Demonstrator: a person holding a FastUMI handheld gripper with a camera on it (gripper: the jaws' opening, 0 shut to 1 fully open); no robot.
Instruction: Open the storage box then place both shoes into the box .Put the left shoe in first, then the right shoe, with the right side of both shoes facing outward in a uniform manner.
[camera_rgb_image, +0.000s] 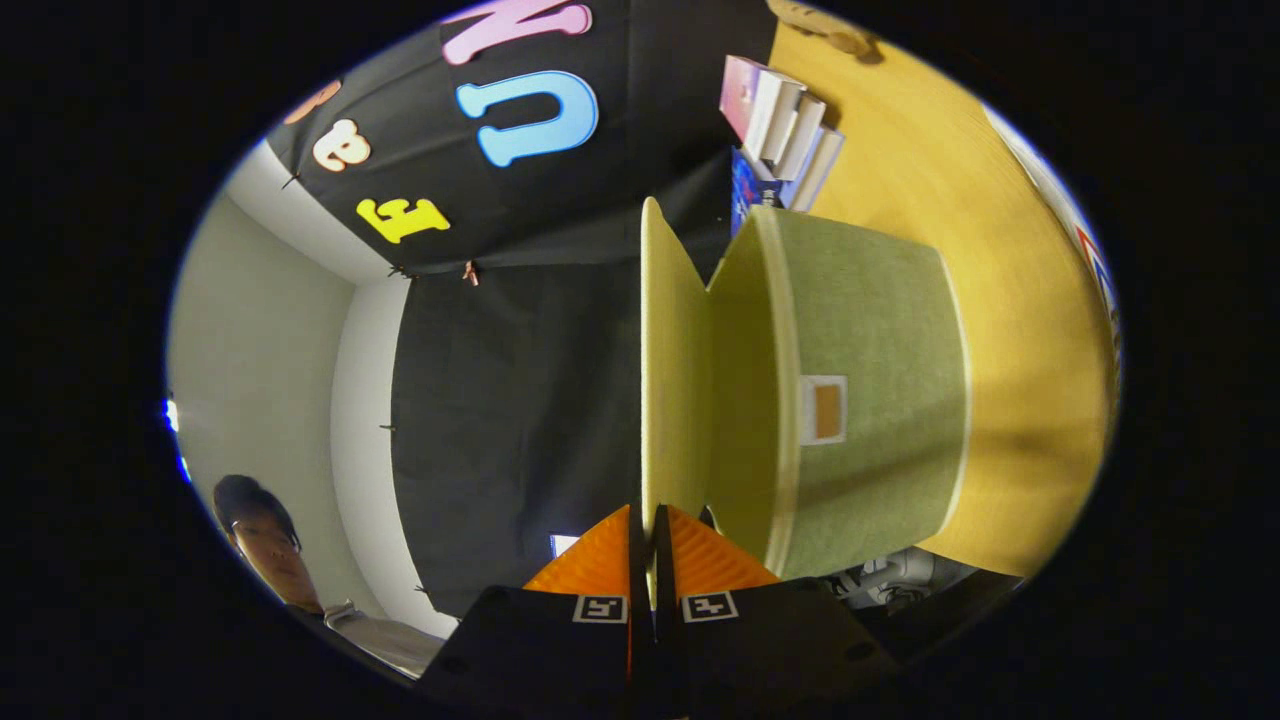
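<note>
The view is rolled on its side, so the wooden table (1000, 250) stands upright beyond the box. A green felt storage box (870, 390) with a small label window rests on it. Its lid (672, 370) is swung partly away from the box mouth and still joins the box at the far edge. My gripper (650, 535) is shut on the near edge of the lid, with one finger on each face. A grey-white shoe (890, 580) peeks out just past the box's near corner. Inside the box is hidden.
A stack of books (785, 125) stands beyond the box on the table. A brownish object (830, 30) lies at the table's far end. A person (265, 545) is off to the side, by the white wall.
</note>
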